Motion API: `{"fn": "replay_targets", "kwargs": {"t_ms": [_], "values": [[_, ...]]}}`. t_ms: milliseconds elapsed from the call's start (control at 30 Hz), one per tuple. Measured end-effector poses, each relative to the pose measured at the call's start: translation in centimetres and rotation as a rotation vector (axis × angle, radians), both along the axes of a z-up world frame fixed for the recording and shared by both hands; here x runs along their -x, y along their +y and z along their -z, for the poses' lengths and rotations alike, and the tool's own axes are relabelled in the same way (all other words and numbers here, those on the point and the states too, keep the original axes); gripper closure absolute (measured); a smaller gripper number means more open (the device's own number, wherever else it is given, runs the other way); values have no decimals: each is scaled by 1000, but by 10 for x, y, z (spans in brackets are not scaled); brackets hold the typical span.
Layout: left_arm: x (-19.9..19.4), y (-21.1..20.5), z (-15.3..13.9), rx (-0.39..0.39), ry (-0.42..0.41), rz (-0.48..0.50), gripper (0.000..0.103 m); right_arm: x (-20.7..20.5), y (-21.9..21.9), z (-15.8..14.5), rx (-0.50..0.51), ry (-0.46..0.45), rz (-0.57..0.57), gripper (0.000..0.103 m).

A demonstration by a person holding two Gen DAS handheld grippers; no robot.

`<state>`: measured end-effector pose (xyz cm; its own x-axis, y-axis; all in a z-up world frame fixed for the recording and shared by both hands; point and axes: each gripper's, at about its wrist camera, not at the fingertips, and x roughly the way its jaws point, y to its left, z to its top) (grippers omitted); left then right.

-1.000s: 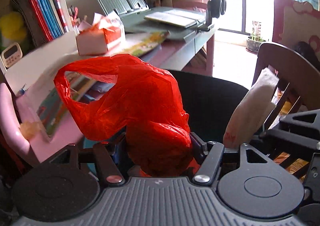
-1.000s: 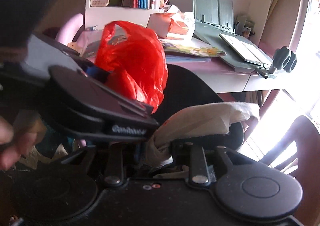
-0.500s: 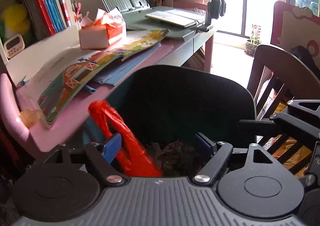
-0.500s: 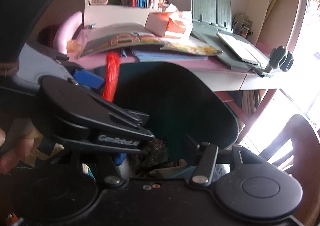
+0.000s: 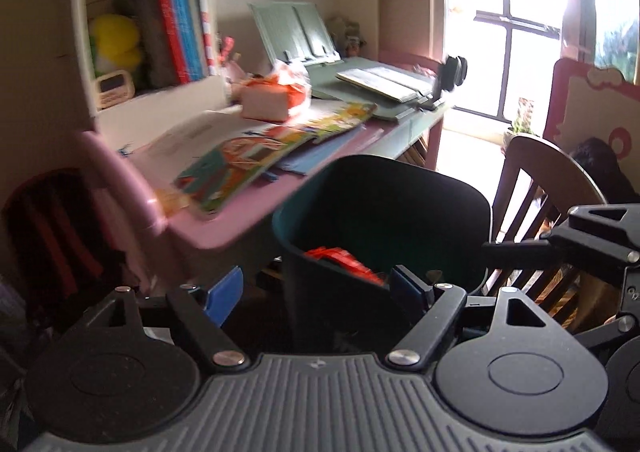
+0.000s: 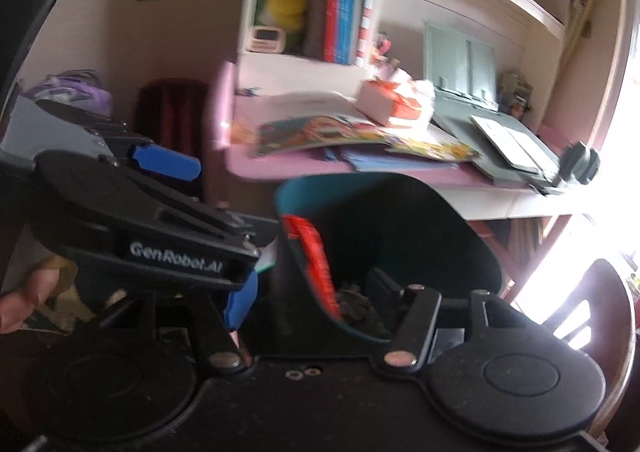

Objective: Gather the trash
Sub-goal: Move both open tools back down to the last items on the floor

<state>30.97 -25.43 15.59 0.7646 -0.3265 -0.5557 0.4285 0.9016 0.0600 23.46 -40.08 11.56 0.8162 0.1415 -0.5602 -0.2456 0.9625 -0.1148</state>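
Observation:
A dark teal trash bin (image 5: 384, 212) stands beside the pink desk; it also shows in the right wrist view (image 6: 460, 236). A red plastic bag (image 5: 344, 258) lies inside it against the near wall, also seen in the right wrist view (image 6: 316, 264) above dark crumpled trash (image 6: 356, 304). My left gripper (image 5: 316, 288) is open and empty, its blue pads (image 5: 224, 292) spread just in front of the bin's near wall. My right gripper (image 6: 316, 296) is open and empty at the bin's near rim. The left gripper (image 6: 168, 164) shows to the left in the right wrist view.
A pink desk (image 5: 224, 228) holds picture books (image 5: 256, 152), a tissue box (image 5: 276, 96) and a grey book stand (image 5: 296, 32). A shelf with books (image 6: 340, 4) stands behind. A wooden chair (image 5: 548, 180) is right of the bin. A dark red bag (image 6: 172, 120) sits left.
The red bag and the white paper trash left my grippers and dropped into the bin. Both grippers opened and pulled back and up from the bin.

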Motion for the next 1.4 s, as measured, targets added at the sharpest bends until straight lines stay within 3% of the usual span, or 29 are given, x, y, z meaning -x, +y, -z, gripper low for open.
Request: {"fn": "replay_targets", "kwargs": {"t_ms": [133,200,267,333,500,633,800,1000,1167,1233,1300,1400], "values": [[24,44,-9,36,-17,-51,22,14,37,-4,-5,-6,-72,41],[35,68,-9,45,-22,-78,18,20,58,-2,-5,-6,-110,41],[45,92,-7,53,-28,-108,7,24,82,2,-11,1,-155,40],[56,120,-3,58,-41,-144,6,26,104,9,-22,14,-196,40],[79,188,18,77,-29,-241,4,25,165,37,-59,57,-300,39],[92,245,49,88,-19,-348,1,18,214,78,-93,113,-377,38],[95,314,109,133,30,-483,0,8,264,147,-133,228,-438,37],[80,385,203,219,191,-649,0,-6,309,240,-130,335,-477,36],[67,426,303,231,354,-827,0,-22,338,326,-67,471,-465,36],[66,436,344,203,400,-879,0,-37,344,359,-48,539,-437,36],[69,441,384,173,469,-926,0,-52,350,387,-29,584,-405,36],[74,445,438,189,596,-959,0,-73,361,425,-6,641,-410,36]]}}
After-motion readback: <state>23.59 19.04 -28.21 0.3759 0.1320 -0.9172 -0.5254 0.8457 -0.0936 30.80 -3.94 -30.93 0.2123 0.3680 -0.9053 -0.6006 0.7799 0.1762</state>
